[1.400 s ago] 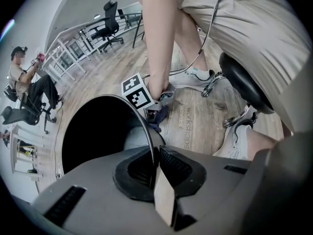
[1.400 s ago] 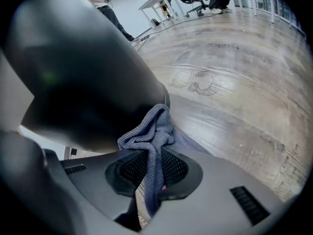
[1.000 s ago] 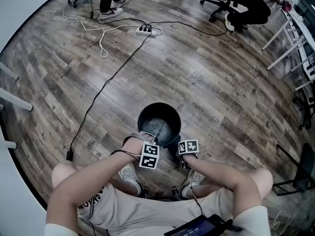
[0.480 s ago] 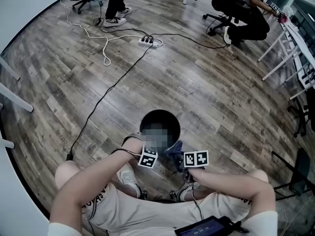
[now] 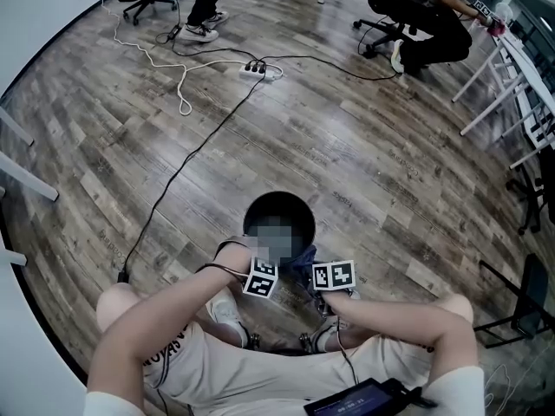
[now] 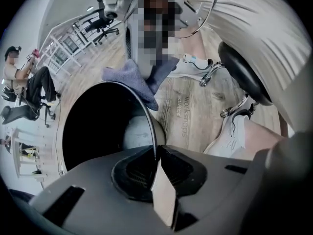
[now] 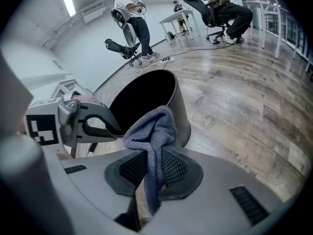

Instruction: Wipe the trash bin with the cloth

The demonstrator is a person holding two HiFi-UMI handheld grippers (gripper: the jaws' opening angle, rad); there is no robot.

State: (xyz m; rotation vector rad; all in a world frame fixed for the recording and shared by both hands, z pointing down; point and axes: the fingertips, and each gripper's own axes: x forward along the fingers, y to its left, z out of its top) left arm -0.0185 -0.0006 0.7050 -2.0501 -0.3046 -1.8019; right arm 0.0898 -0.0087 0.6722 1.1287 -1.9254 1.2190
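Bin [image 5: 297,204]: we see it upright and open on the wood floor [image 5: 390,146], just beyond the person's shoes [image 5: 227,310].
Left claw [image 6: 156,161]: it points down, and we find it clamped on the bin's near left rim. Its jaws have just been closing, with the thin rim between them.
Right claw [image 7: 151,173]: we see it shut tight on the cloth, raised just beside the bin's near right edge.
Cloth [image 7: 154,129]: blue-grey and bunched, it bulges above the right claw, with a fold trailing down between the jaws. We cannot tell whether it touches the rim.
Cable [image 5: 186,167]: black, it runs from the far power strip [image 5: 260,70] toward the near left.
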